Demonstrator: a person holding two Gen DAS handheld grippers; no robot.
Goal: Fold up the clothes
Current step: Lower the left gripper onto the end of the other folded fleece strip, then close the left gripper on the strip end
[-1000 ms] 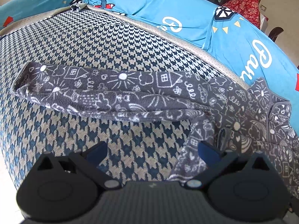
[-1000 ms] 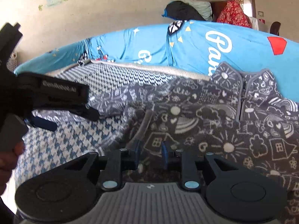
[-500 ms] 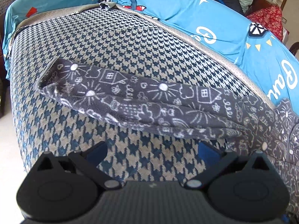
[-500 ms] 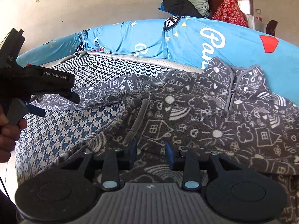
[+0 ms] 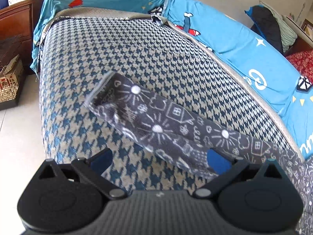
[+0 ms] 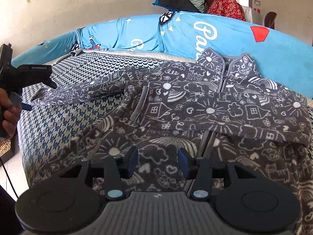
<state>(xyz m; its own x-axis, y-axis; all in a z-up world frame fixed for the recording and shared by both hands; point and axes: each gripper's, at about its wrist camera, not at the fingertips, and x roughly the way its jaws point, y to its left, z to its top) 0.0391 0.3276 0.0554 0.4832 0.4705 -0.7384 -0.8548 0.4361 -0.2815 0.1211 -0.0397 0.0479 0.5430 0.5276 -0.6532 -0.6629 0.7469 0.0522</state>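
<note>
Fleece of a grey patterned jacket [image 6: 195,107] is seen just beyond the right gripper [image 6: 157,161], whose jaws are opening with nothing pressed by the pads. The jacket is spread on a houndstooth cushion [image 5: 121,58], one sleeve [image 5: 156,125] stretched out flat. The left gripper [image 5: 159,158] is held wide open just above that sleeve, gripping nothing. Behind, a blue printed cover [image 6: 215,37] is draped.

Jacket [image 6: 195,105]: dark grey fleece, white doodle print of suns, houses, clouds, rainbows; lighter grey trim. Bed cover [image 5: 121,54]: navy-and-beige houndstooth. Sheet [image 6: 234,37]: bright blue, white lettering, red patches, yellow triangles. Tongs' pads [image 6: 133,161]: blue on black.
</note>
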